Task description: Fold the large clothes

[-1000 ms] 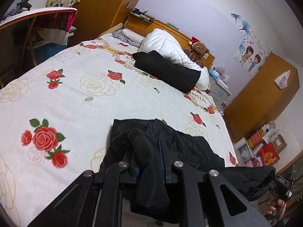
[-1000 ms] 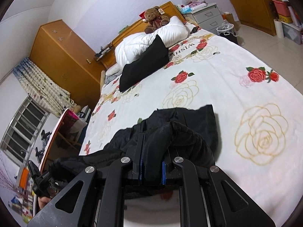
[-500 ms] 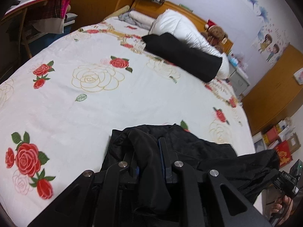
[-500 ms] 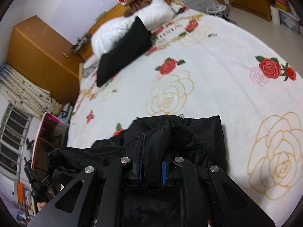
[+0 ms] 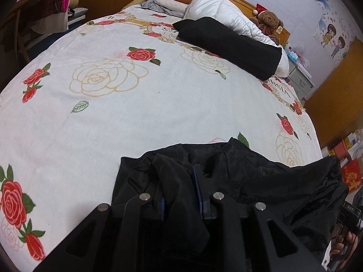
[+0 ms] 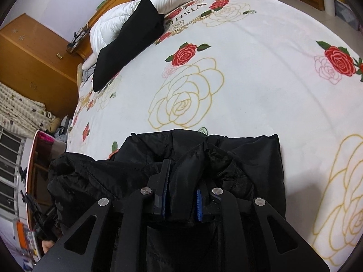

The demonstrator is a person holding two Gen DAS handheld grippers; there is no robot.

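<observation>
A large black garment [image 5: 249, 165] lies bunched at the near edge of the white rose-print bed [image 5: 136, 117]. My left gripper [image 5: 179, 181] has a thick fold of it between its pads, and its jaws are opening. In the right wrist view the same garment [image 6: 249, 158] is spread over the bedcover [image 6: 249, 90], its far edge lying flat. My right gripper [image 6: 183, 176] pinches a raised fold that fills the gap between its blue pads; these jaws are opening too. Fabric stretches between the two grippers off the bed's edge.
At the head of the bed lie a long black cushion [image 5: 226, 43], a white duvet [image 5: 222, 11] and a teddy bear [image 5: 268, 20]. Wooden wardrobes [image 6: 29, 52] stand behind. A desk with cloth [image 5: 45, 11] is at the left. Boxes [image 5: 349, 172] sit on the floor at the right.
Both grippers have come down and forward over the bed, laying the garment lower and flatter on the cover. The gap between each pair of pads has widened slightly.
</observation>
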